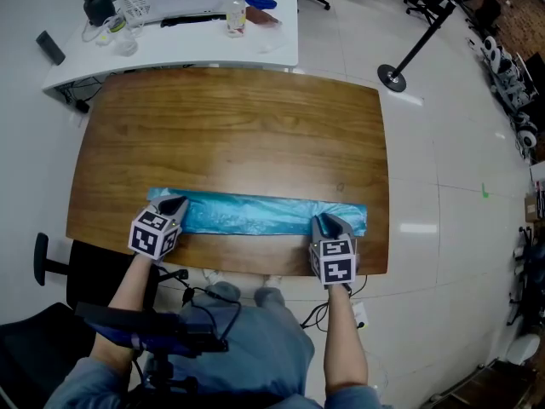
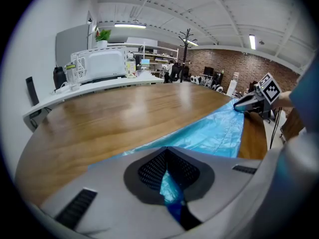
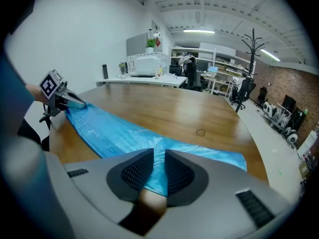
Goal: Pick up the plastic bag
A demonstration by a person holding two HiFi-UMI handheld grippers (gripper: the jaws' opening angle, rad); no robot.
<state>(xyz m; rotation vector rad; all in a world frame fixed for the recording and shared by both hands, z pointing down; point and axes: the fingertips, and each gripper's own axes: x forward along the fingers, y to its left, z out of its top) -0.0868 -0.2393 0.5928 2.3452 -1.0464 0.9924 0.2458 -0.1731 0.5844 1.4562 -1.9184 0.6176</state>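
Plastic bag (image 1: 255, 214), blue and flat, lies stretched along the near edge of the wooden table (image 1: 238, 135). The left gripper (image 2: 169, 183) is clamped on one end. The right gripper (image 3: 159, 168) has its jaws narrowly apart over the other end, pinching nothing. A lift now would likely raise one end only, and the slick film could slide free. A cluttered white desk (image 1: 170, 45) stands beyond the table's far edge.
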